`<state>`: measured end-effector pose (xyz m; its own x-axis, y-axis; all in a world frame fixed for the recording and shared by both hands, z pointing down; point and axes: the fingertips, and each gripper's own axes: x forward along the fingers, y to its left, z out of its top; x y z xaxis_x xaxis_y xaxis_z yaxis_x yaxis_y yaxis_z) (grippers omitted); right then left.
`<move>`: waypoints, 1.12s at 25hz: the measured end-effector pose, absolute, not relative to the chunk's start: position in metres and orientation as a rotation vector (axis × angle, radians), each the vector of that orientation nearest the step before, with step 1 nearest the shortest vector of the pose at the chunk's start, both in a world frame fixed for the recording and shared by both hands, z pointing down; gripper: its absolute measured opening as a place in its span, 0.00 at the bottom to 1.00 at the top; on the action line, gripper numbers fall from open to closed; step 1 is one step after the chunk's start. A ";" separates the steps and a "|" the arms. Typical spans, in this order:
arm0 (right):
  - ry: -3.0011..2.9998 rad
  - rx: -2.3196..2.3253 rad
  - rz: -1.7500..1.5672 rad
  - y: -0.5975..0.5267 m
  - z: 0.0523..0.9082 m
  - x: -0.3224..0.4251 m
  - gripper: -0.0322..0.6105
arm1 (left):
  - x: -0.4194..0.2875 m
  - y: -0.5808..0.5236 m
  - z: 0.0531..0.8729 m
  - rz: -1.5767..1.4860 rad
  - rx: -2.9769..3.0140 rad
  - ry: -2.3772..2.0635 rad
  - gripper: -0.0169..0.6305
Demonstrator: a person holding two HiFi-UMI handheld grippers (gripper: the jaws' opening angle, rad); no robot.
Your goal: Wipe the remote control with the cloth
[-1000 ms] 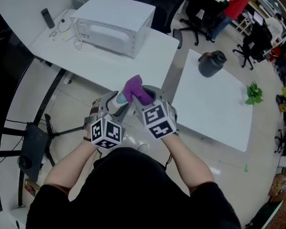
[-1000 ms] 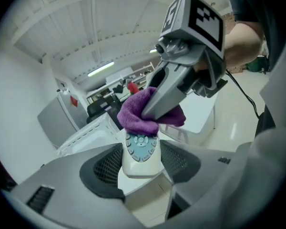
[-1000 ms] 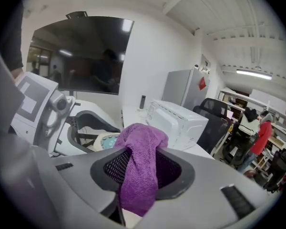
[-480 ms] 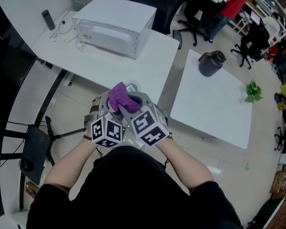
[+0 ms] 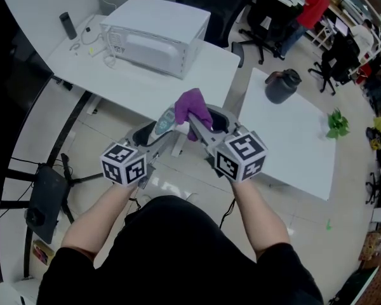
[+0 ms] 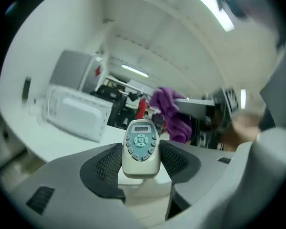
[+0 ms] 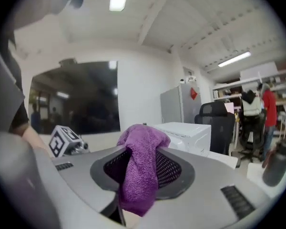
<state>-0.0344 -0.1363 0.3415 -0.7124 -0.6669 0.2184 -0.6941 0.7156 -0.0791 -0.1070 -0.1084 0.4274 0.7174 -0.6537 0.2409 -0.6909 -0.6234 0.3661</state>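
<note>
Purple terry cloth [image 7: 140, 171], bunched into a soft wad, pinched between the dark mesh pads of the right gripper [image 7: 143, 168]; jaws closed onto the fabric, one fold standing above the pads, the rest hanging down between them. Left gripper [image 6: 140, 159] clamps a small cream-white remote control with a pale blue button face [image 6: 140, 147], a pad pressing on each long side, button face toward the camera, small display at the far end. Head view: both grippers held in the air in front of the person's chest, above the floor, near the edge of the white table [image 5: 146, 88]. Left gripper [image 5: 159, 132] points far and to the right, remote control [image 5: 166, 121] sticking out beyond its jaws. Right gripper [image 5: 200, 122] points far and to the left, cloth [image 5: 193, 110] at its tip. Cloth sits just beside the far end of the remote, on its right; cannot tell whether the two touch. From the left gripper view the cloth [image 6: 170, 111] shows behind and to the right of the remote's top. Marker cubes near the person, left one well apart from the right one. Surroundings: white box-shaped microwave oven [image 5: 155, 33] on the far table, small black upright object [image 5: 66, 25] at far left. Second white table [image 5: 286, 151] to the right carries a dark grey jug [image 5: 281, 84] and a small green plant-like item [image 5: 338, 124] near its right edge.
</note>
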 end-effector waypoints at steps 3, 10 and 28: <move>-2.880 1.120 0.422 -0.127 0.341 -0.030 0.27 | -0.119 -0.120 0.401 -0.384 2.165 -0.828 0.39; -2.994 0.843 0.652 -0.086 0.369 -0.076 0.27 | -0.118 -0.116 0.363 -0.851 1.877 -0.441 0.39; -3.052 0.786 0.541 -0.080 0.346 -0.058 0.27 | -0.108 -0.099 0.350 -0.843 1.890 -0.270 0.39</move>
<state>-0.0582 -0.0805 0.3464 -0.8777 -0.4783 0.0296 -0.4593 0.8220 -0.3367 -0.1077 -0.0986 0.3500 0.7311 -0.5263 -0.4342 0.1768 -0.4686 0.8656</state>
